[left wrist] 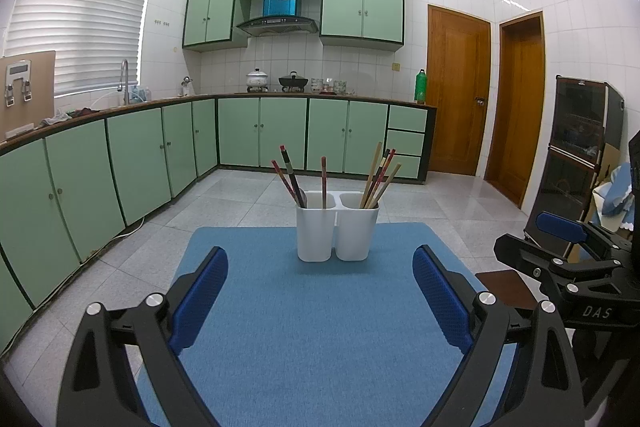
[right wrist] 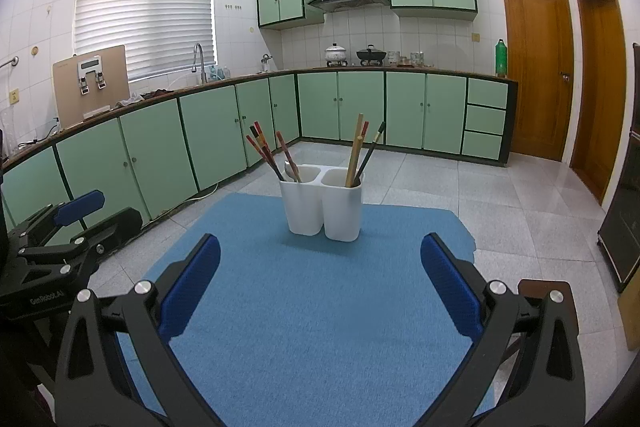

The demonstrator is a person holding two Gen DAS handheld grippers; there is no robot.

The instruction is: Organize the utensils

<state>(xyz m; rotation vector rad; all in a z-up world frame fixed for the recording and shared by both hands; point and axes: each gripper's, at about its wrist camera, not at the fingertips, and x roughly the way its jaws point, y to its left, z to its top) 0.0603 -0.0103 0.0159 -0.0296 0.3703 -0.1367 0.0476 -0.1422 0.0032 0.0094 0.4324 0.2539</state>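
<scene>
A white two-compartment utensil holder (left wrist: 337, 233) (right wrist: 322, 209) stands at the far end of a blue mat (left wrist: 320, 327) (right wrist: 312, 307). Its left compartment holds several red and dark chopsticks (left wrist: 290, 179) (right wrist: 266, 155) and a metal spoon (right wrist: 291, 171). Its right compartment holds several wooden and dark chopsticks (left wrist: 378, 179) (right wrist: 360, 151). My left gripper (left wrist: 320, 267) hovers open over the mat, short of the holder, with nothing between its fingers. My right gripper (right wrist: 320, 259) is likewise open and holds nothing. Each gripper appears at the edge of the other's view.
The mat covers a small table over a tiled floor (left wrist: 460, 203). Green cabinets (left wrist: 132, 163) run along the left and back walls under a counter with pots. Wooden doors (left wrist: 458, 91) stand at the right, and a dark appliance cabinet (left wrist: 576, 163) sits near the right.
</scene>
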